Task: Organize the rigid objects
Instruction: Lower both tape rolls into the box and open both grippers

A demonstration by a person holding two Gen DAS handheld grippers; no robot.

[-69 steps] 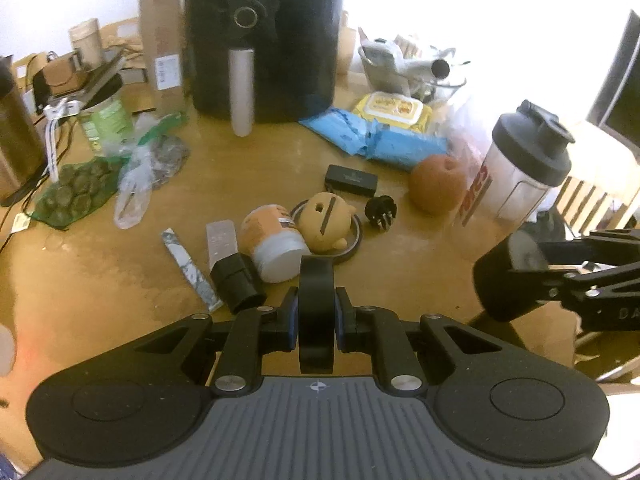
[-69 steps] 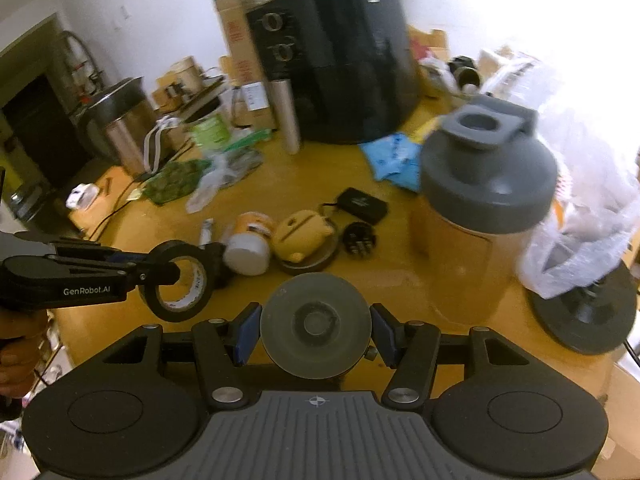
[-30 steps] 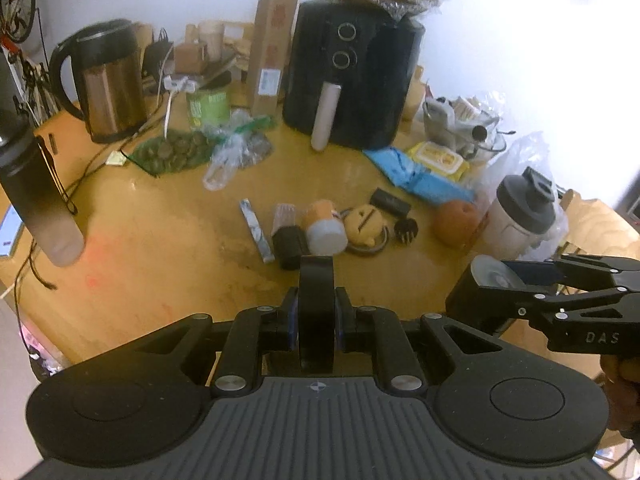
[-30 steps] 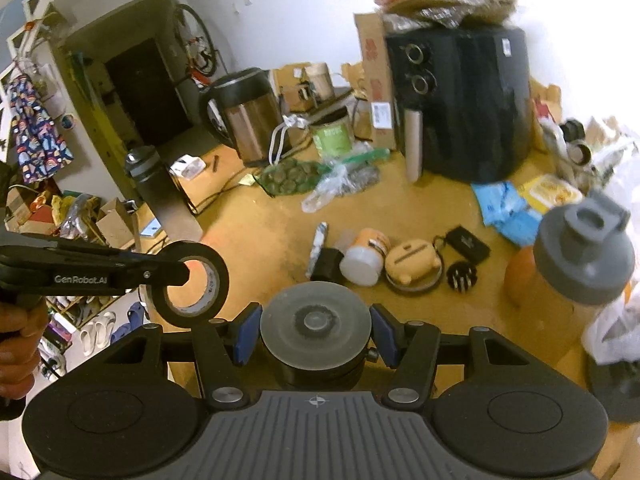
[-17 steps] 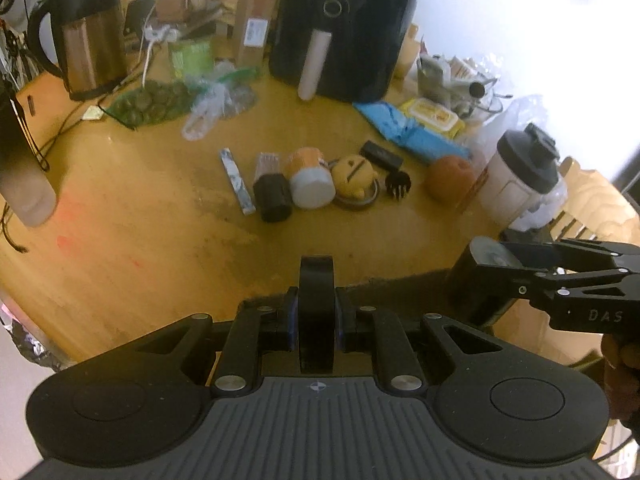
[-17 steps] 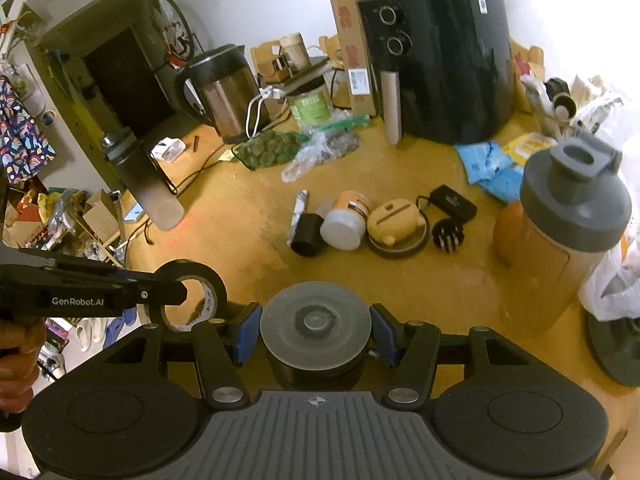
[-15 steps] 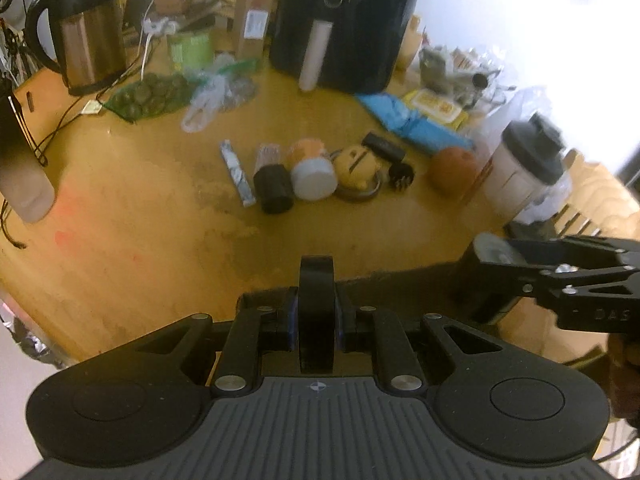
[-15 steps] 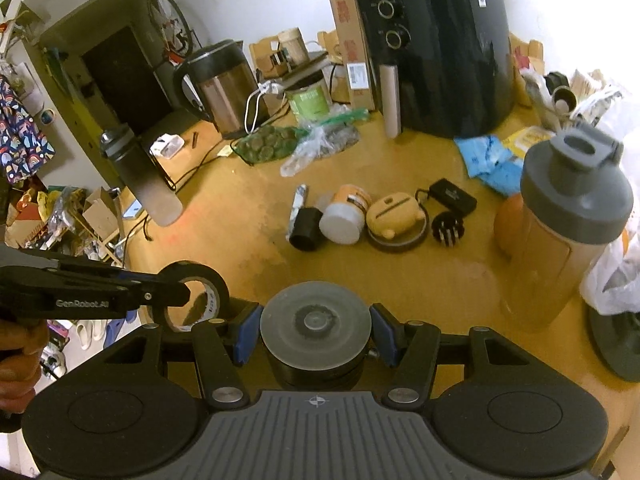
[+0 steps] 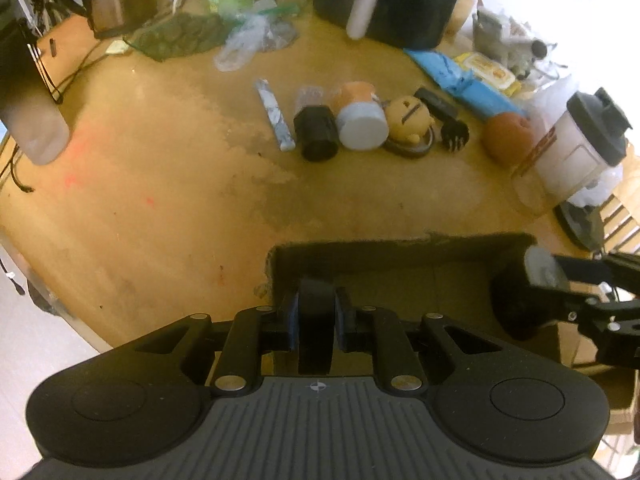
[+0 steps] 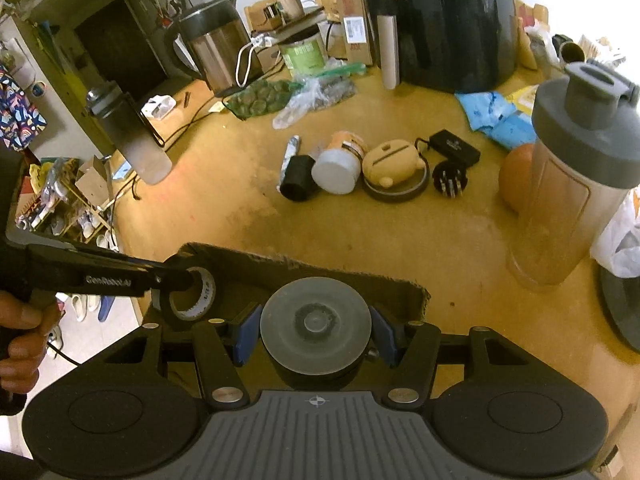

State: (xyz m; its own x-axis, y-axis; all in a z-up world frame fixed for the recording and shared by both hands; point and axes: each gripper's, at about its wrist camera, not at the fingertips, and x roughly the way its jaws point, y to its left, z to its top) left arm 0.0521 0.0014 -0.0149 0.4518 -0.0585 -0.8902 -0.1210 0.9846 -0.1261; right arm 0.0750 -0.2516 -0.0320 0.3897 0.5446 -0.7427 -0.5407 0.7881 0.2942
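Observation:
My left gripper (image 9: 316,312) is shut on a black tape roll (image 9: 315,320), seen edge-on; the right wrist view shows the roll (image 10: 192,294) held over the left end of an open cardboard box (image 10: 304,270). My right gripper (image 10: 314,336) is shut on a black round container with a grey lid (image 10: 314,332); in the left wrist view the container (image 9: 520,300) hangs over the box's right end (image 9: 400,248). The box sits at the table's near edge.
On the wooden table (image 9: 160,200) lie a foil stick (image 9: 274,116), black cylinder (image 9: 316,138), orange jar (image 9: 360,120), yellow case on a ring (image 9: 410,120), black plug (image 9: 454,136), orange ball (image 9: 506,140) and shaker bottle (image 9: 576,148). Air fryer (image 10: 440,20), kettle (image 10: 216,56) behind.
Both grippers have pulled back from the table's middle to the near edge and lowered. The cardboard box has come into view beneath them. Both still hold their objects.

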